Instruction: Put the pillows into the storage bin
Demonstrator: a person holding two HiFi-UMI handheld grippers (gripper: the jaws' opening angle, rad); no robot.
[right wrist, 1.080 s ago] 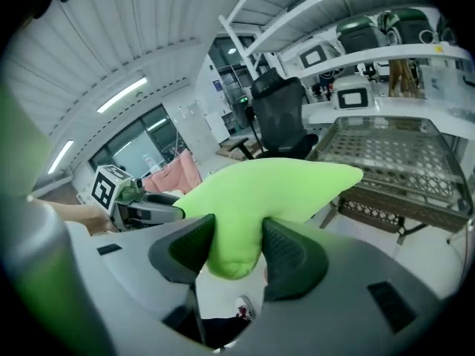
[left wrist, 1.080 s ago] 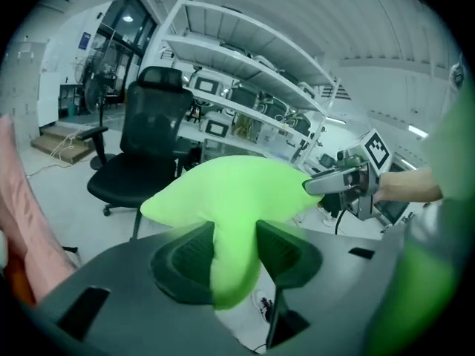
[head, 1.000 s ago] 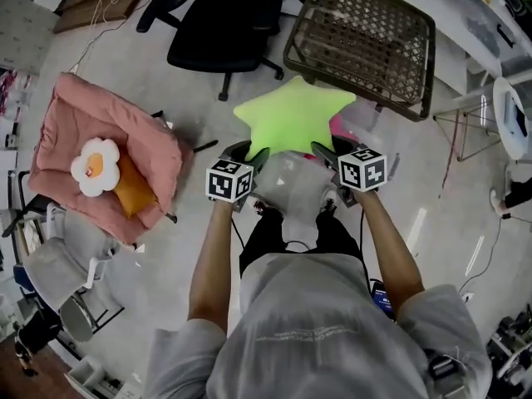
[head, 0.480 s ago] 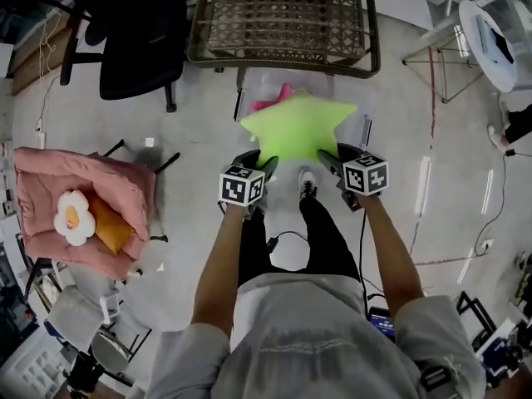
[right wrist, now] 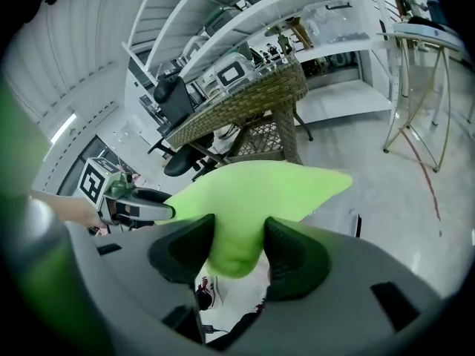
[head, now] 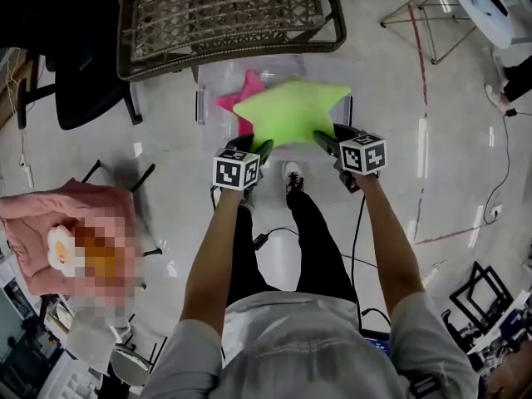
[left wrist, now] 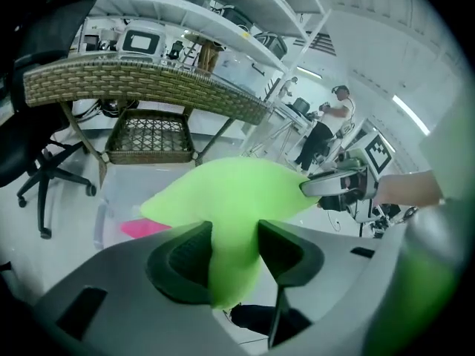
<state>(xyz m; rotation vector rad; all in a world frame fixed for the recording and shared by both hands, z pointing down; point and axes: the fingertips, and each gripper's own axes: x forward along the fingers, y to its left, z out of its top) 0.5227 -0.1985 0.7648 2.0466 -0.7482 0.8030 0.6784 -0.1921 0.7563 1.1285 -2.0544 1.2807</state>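
Far left in the head view: pink armchair [head: 33, 223], cut off by the frame edge. On its seat, a white flower pillow [head: 56, 252], only partly clear enough to make out. Above that, black office chair [head: 79, 90], cropped as well.

Next, left gripper [head: 263, 150] [left wrist: 234, 237], pads pressed on one lower point of the green star pillow [head: 291, 110] [left wrist: 230, 199] [right wrist: 252, 191], jaws easing open with that point between them. Pillow held flat over the near rim of the clear storage bin [head: 204, 86], covering most of its inside. Pink star pillow [head: 236, 100] [left wrist: 145, 228] in the bin toward its left wall, only two points showing past the green one. Far rim of the bin hidden under the wicker chair [head: 224, 11].

Then right gripper [head: 326, 138] [right wrist: 237, 236], clamped on the opposite lower point of the same pillow, tip of that point bulging below the pads. Bin hard to make out in the right gripper view.
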